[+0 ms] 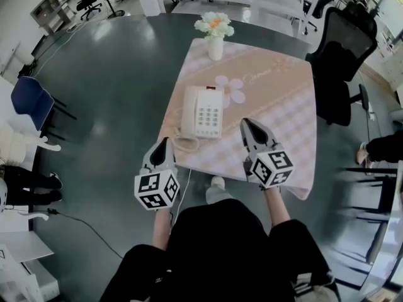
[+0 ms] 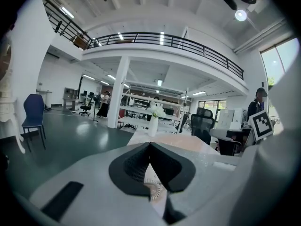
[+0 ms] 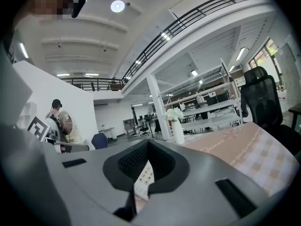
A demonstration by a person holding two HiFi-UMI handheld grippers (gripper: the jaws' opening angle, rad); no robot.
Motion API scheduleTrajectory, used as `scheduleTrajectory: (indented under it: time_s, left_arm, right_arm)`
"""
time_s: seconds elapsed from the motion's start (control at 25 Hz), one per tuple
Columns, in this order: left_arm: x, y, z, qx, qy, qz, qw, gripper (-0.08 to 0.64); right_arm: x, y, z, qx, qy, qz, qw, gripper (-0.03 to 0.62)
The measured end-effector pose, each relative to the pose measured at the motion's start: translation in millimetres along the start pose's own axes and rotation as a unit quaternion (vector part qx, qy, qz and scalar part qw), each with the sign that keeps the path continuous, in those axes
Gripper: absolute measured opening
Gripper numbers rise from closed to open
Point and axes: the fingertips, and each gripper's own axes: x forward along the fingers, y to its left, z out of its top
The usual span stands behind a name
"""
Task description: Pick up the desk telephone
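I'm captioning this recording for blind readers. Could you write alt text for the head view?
A white desk telephone lies on a pink-clothed table, seen from above. The left gripper and the right gripper, both shut and empty, flank its near end without touching it. A vase of flowers stands at the table's far edge.

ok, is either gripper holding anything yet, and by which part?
Nothing is held. The left gripper and right gripper are both shut and empty; the phone lies on the table.
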Motion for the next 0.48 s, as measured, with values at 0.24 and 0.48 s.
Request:
scheduleTrajectory:
  time_s: [0.24,0.48]
  left_arm:
    - [39.7,3.0,-11.2,-0.018,0.025,-0.006,0.9995,-0.002]
    - [67.9,7.5,-21.7,-0.017,0.049,-0.007,0.9986,-0.002]
  right_arm:
    - [31.4,-19.6,-13.1,0.020,0.021,0.006,1.000,-0.008]
    - [52.8,-29.8,-29.0,0.035,0.041,0.004,0.999,-0.008]
